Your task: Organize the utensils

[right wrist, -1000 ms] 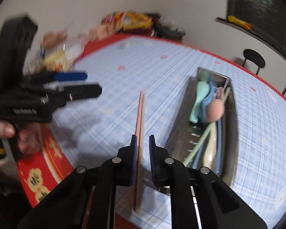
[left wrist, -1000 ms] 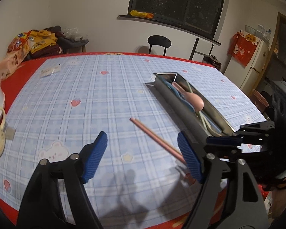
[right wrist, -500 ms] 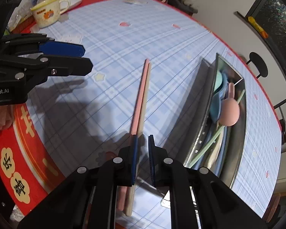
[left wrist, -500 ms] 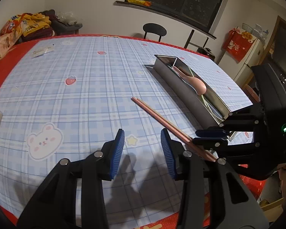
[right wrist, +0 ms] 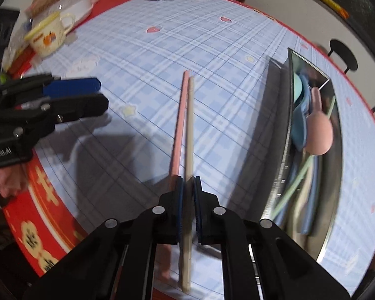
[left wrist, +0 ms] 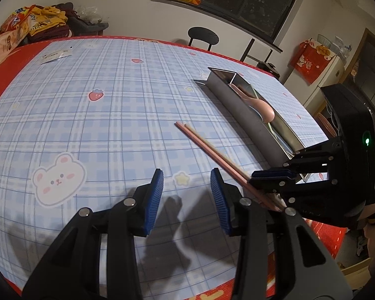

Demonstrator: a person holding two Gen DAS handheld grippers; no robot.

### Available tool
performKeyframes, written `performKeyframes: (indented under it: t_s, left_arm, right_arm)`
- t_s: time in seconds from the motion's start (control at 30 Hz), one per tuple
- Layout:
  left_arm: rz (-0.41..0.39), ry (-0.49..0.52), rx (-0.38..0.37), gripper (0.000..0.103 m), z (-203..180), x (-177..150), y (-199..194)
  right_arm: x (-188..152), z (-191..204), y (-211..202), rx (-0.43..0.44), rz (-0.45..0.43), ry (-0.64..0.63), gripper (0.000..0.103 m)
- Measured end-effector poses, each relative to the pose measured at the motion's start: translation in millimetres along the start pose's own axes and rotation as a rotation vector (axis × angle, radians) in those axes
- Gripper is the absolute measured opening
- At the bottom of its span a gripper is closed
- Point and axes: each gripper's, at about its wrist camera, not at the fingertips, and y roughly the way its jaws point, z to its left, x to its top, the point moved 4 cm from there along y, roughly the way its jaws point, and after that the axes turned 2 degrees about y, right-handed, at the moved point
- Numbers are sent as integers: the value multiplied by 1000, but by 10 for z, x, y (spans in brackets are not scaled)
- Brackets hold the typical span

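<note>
Task looks mostly done: the tray [right wrist: 284, 135] near the table's [left wrist: 112, 115] right edge already holds several utensils, among them one pink spoon [right wrist: 319, 135]; the rest overlap, so no sure count. Left to stow: two chopsticks [right wrist: 185, 130], one pink, one beige, beside the tray near the front edge. Right gripper [right wrist: 187, 195] is clamped on them. Left gripper [left wrist: 187, 197] hovers with jaws apart, holding nothing.
</note>
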Motion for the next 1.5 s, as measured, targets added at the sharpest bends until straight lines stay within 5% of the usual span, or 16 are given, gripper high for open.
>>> performKeyframes:
  t_s: [0.2,0.4,0.67,0.87,1.1,1.5]
  left_arm:
    - [15,-31,4,37,141,-16,-1]
    - [49,-63,20,36,266,-74,23]
    - [88,-33,2,36,84,-88,154]
    - [130,12,59,42,-73,-41,294]
    - [163,147,184,45,-278,-71,378]
    - [221,249,247,52,-401,-113,427]
  right_arm:
    - [103,287,59,124,-47,66,10]
    - [163,416,79,150,-93,63,6]
    - [0,105,25,40,-135,78,6]
    - [-146,106,-24,-10,-170,25,6]
    - [-200,85,-36,2,-201,25,6]
    - [-267,50,-52,34,-232,43,6]
